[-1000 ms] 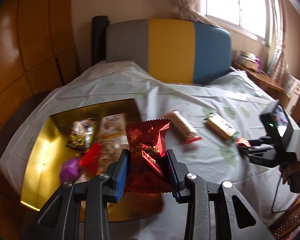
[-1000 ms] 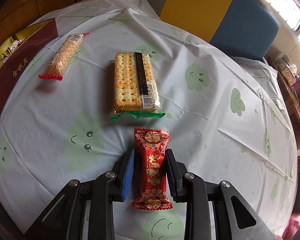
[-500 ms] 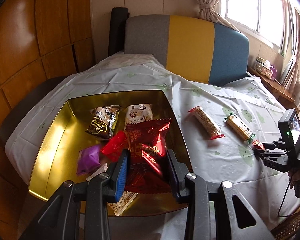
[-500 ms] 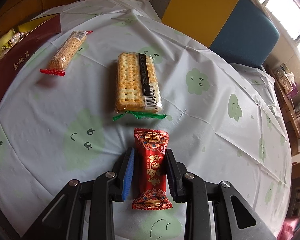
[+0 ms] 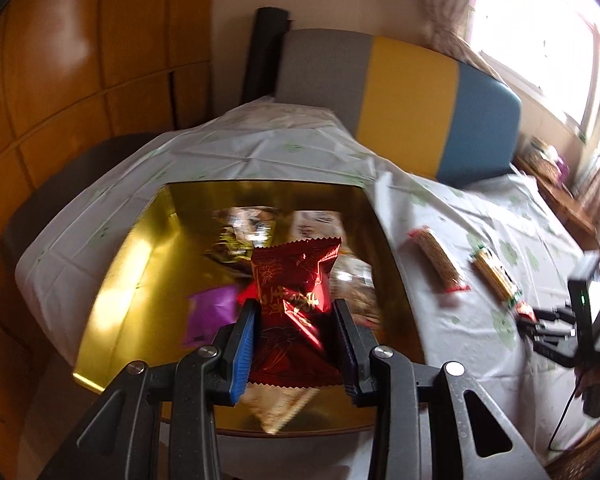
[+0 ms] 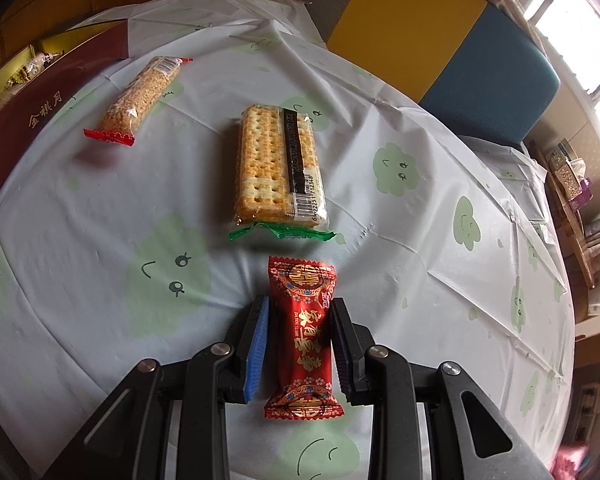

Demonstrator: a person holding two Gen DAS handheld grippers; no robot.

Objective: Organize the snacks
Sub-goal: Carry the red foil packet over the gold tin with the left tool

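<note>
While the left tongs (image 5: 294,334) pinch a red foil snack bag (image 5: 294,280) above the gold-lined box (image 5: 112,280), the bag's long axis runs along the fingers, serrated top pointing away. The right tongs (image 6: 300,334) clamp a slim red candy packet (image 6: 304,328) lengthwise, over the bench (image 6: 80,208); its gold characters are too small to read. Beyond lies a cracker pack (image 6: 278,166) with a barcode strip, then a sesame bar (image 6: 140,98) near the box's maroon wall (image 6: 28,120), printed with gold characters. Bare cloth lies right of the packet.
</note>
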